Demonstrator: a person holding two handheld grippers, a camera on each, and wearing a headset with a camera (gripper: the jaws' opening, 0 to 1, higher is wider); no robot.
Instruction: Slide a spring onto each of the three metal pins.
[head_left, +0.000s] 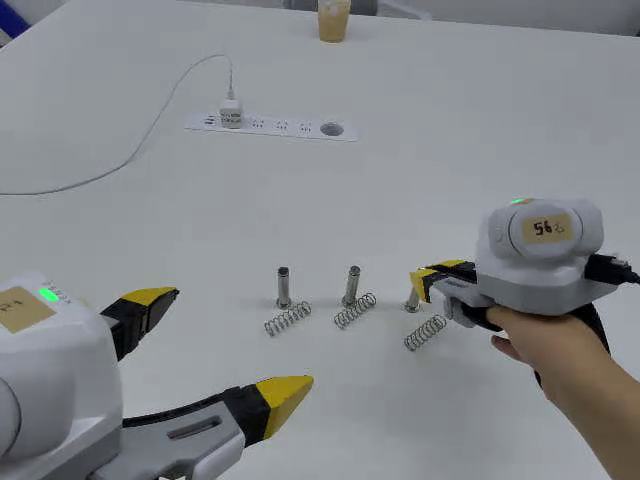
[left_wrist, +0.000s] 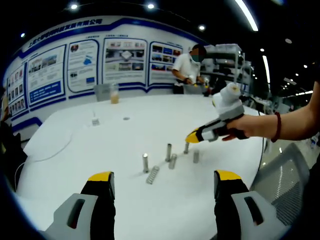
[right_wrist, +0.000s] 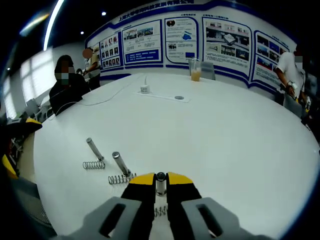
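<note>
The right pin (head_left: 412, 299) stands on the white table (head_left: 450, 150), and the right gripper (right_wrist: 161, 179) is squeezed tight on its top. The middle pin (head_left: 352, 284) and the left pin (head_left: 284, 287) stand beside it. The right spring (head_left: 425, 332), middle spring (head_left: 355, 310) and left spring (head_left: 287, 319) each lie flat by a pin. The left gripper (head_left: 215, 345) hovers well apart from them, jaws wide apart, holding nothing.
</note>
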